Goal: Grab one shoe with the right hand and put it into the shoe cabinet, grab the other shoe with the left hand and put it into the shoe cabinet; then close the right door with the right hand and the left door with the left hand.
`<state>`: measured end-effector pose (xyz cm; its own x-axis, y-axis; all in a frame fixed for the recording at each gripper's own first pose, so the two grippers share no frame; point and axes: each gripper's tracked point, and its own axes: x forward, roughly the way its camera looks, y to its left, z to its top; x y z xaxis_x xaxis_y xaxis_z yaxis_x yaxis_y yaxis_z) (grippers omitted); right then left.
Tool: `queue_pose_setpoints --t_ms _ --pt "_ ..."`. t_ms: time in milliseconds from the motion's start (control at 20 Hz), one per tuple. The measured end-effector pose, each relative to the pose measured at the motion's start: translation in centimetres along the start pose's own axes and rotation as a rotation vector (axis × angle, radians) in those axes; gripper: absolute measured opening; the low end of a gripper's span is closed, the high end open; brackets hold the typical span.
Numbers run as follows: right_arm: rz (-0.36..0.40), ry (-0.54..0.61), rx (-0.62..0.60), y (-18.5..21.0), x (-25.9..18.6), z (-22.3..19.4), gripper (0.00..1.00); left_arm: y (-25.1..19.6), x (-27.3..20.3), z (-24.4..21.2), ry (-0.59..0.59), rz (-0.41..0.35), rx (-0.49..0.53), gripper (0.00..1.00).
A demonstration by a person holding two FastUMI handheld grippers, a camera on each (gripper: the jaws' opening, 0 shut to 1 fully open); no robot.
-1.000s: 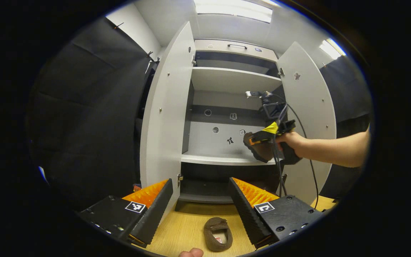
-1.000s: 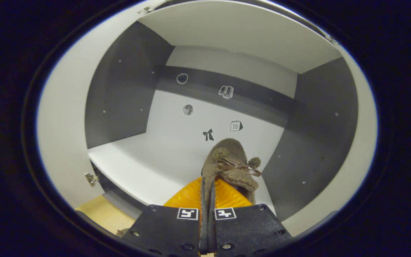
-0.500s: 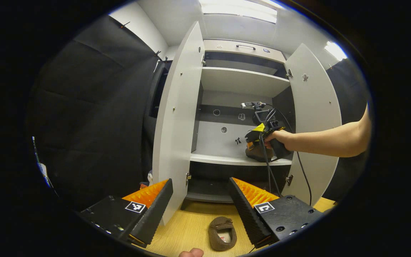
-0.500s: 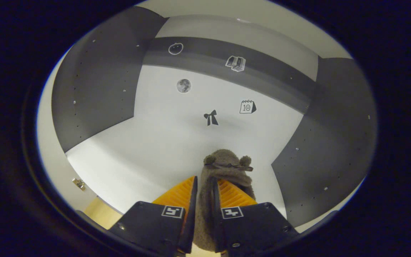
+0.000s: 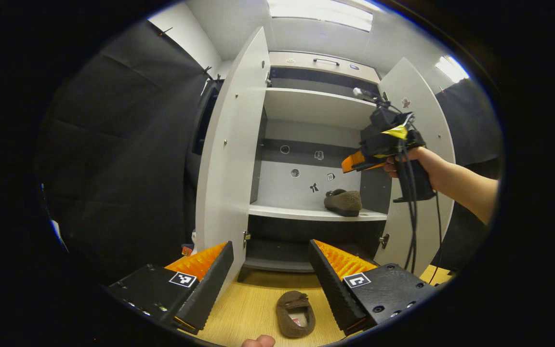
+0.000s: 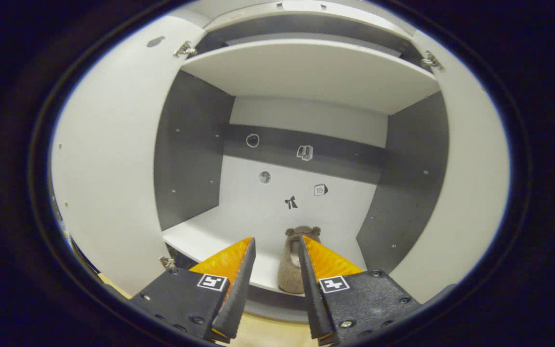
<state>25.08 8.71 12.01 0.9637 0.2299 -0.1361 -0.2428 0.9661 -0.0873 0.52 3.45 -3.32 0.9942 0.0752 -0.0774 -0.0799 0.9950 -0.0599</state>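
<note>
Left gripper view. Left gripper (image 5: 270, 284): fingers spread wide, nothing between them, touching nothing. Surface: pale wood-grain floor (image 5: 248, 308). Item: brown fuzzy slipper on the floor (image 5: 296, 313), lying flat between the two fingers, nearer the right one, apart from both, at 6 o'clock. A fingertip (image 5: 258, 341) shows at the bottom edge. Room: white two-door shoe cabinet with grey interior (image 5: 313, 108) at 12 o'clock; left door (image 5: 229, 159) and right door (image 5: 419, 202) both swung open; black cloth booth wall (image 5: 128, 159) at 9 o'clock; ceiling light panel (image 5: 321, 9) at the top. Item: second brown fuzzy slipper (image 5: 343, 202), resting flat on the white middle shelf (image 5: 301, 212), right part. Right gripper (image 5: 350, 165) at 2 o'clock, held by a hand (image 5: 419, 164), above the shelved slipper and apart from it; its opening cannot be told from here. Black cables (image 5: 410, 226) hang from it.

Right gripper view. Right gripper (image 6: 275, 284): fingers parted, holding nothing, touching nothing. Room: cabinet interior ahead, small stickers (image 6: 291, 202) on the back panel, upper shelf at 12 o'clock. Item: the shelved slipper (image 6: 294, 267) lies on the middle shelf at 6 o'clock, seen through the gap between the fingers, beyond them, toe toward the back panel.
</note>
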Motion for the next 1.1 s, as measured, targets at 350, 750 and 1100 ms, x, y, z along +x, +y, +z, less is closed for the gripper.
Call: queue_pose_setpoints --t_ms 350,750,1100 --pt "-0.053 -0.076 0.074 0.8 -8.2 -7.9 0.61 -1.8 0.0 -0.3 0.004 -0.054 0.013 0.95" --pt "-0.192 -0.114 0.131 -1.0 -13.9 -17.2 0.67 -3.4 -0.6 -2.0 0.048 -0.090 0.037 0.94" --pt "-0.240 -0.067 0.126 -1.1 -17.0 -24.9 0.70 -4.5 -0.6 -4.2 0.107 -0.122 0.040 0.94"
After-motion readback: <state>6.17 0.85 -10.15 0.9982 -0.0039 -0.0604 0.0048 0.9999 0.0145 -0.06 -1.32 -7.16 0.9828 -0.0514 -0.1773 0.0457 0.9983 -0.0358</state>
